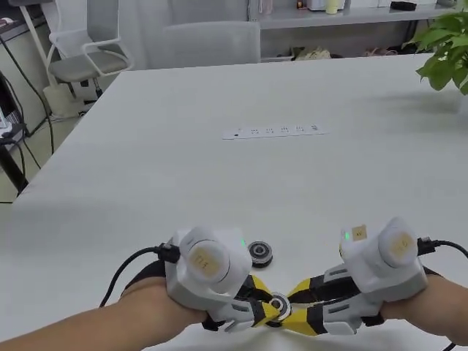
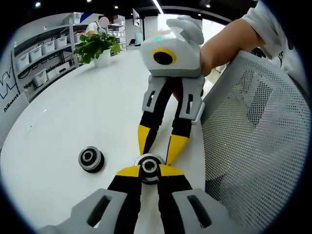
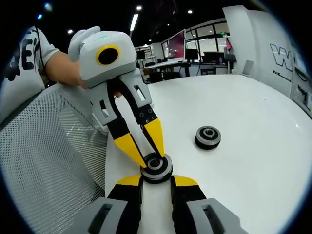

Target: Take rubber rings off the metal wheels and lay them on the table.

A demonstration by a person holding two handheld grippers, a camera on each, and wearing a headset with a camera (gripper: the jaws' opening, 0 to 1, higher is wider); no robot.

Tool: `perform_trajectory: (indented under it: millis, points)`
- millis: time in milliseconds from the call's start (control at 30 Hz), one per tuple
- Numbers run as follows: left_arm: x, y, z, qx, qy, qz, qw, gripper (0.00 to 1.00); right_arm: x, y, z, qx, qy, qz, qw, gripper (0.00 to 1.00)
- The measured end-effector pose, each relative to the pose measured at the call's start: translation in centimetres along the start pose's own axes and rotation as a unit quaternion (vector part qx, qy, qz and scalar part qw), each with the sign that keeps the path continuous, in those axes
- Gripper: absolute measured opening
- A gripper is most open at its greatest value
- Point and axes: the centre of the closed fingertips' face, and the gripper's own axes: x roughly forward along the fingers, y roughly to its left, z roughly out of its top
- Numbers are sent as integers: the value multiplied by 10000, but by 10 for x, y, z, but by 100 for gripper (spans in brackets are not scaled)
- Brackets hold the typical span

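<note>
Broad and white, a counter [image 1: 307,183] carrying everything, with a flush socket strip [image 1: 274,131] toward 12 o'clock and a leafy plant [image 1: 446,51] off at 2 o'clock. Down at 6 o'clock, by the near edge: left hand [image 1: 157,311] and right hand [image 1: 431,303] set low and level, entering from 8 and 4 o'clock, wrists turned inward so as to aim the tools nose to nose. Left tool [image 1: 263,308], pointing toward 3 o'clock: jaws almost together, apparently clamped on the held wheel [image 1: 278,304]. Right tool [image 1: 294,307], pointing toward 9 o'clock: likewise narrowed to a slim gap, tips set against the same wheel from the opposite side, seemingly gripping too. Clear of the surface or resting on it: cannot tell. Just beyond, at 11 o'clock from the clasped pair, a second wheel [image 1: 260,252] lying flat and untouched, black band still on. Probably dense and rigid for its size, that metal core, and smooth enough to slip or spin in a loose pinch; best clamped firmly across the hub. Rubber ring [image 3: 165,174], by contrast, likely soft, stretchy and snug in its seat, light once free; best nipped at the outer edge and rolled over the rim rather than tugged straight.
</note>
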Motion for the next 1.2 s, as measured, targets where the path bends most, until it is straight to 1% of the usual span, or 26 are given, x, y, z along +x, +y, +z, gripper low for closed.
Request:
perform_trajectory:
  millis: [167,233,300,433,500,667,733,767,867,1200]
  points:
    - [0,0,0,10,1,15,10000,6,-1,0,-1,21,23,-27,10000,17]
    - [0,0,0,12,1,18,10000,6,-3,-1,-5,32,112,-62,9999,11]
    - [0,0,0,5,1,24,10000,6,-5,-1,-5,75,90,-49,9999,9]
    - [0,0,0,-10,1,27,10000,6,-4,-1,-4,3,141,-60,9999,6]
    - [0,0,0,-15,0,34,10000,6,-4,-2,-5,8,144,-96,9999,1]
    - [0,0,-1,-22,-1,48,10000,6,-4,-4,-5,185,135,-122,9997,0]
    - [0,0,-1,-28,-2,54,10000,6,-5,-6,-4,346,91,-130,9993,0]
    - [0,0,-1,-29,0,59,10000,6,-7,-7,-4,504,52,-121,9986,0]
    - [0,0,0,-36,8,71,10000,6,-9,-8,-4,810,-46,-109,9966,0]
    - [0,0,0,-42,30,89,9999,6,-11,-7,-1,1065,-143,-89,9942,0]
